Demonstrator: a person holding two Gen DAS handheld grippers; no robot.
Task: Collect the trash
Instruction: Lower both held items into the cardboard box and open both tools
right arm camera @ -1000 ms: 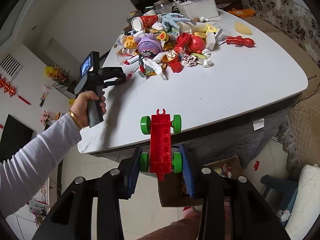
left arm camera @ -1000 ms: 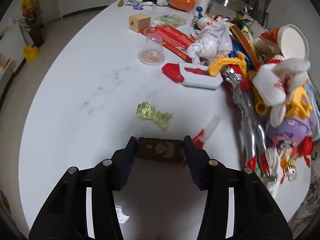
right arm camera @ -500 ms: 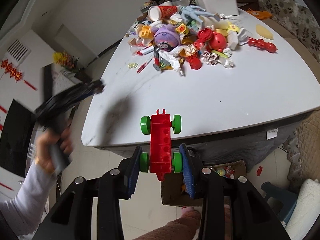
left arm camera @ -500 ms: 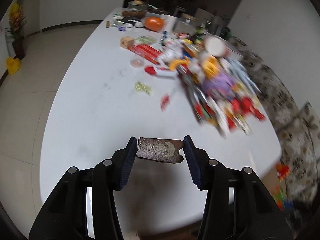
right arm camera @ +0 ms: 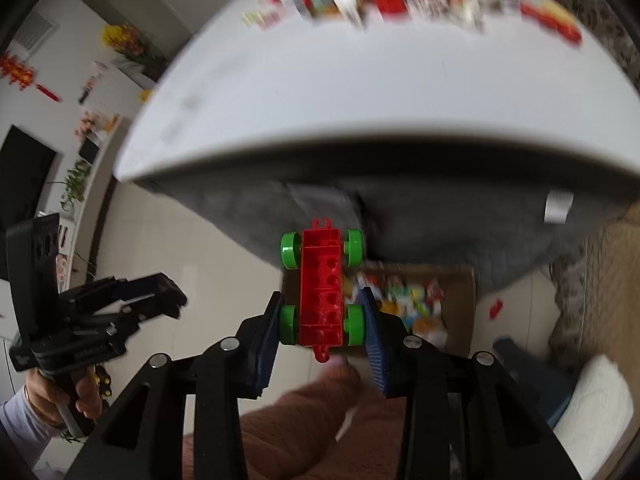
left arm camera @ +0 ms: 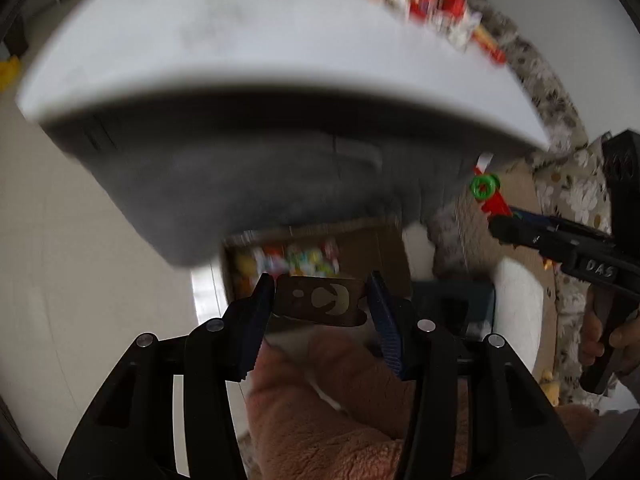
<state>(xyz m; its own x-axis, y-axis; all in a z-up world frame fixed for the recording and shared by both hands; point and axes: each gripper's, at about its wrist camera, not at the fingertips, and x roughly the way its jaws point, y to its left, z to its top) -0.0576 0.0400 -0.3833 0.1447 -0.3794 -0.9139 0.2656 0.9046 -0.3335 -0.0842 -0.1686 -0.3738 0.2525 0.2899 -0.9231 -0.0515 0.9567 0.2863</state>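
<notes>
Both loaded grippers now over box (right arm camera: 460,280)

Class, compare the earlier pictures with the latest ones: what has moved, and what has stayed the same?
Both hand-held grippers came off the table and tipped down toward the cardboard box of toys on the floor. Unchanged: the left hand-held gripper still clamps the brown wrapper, and the right hand-held gripper still clamps the red toy car.
</notes>
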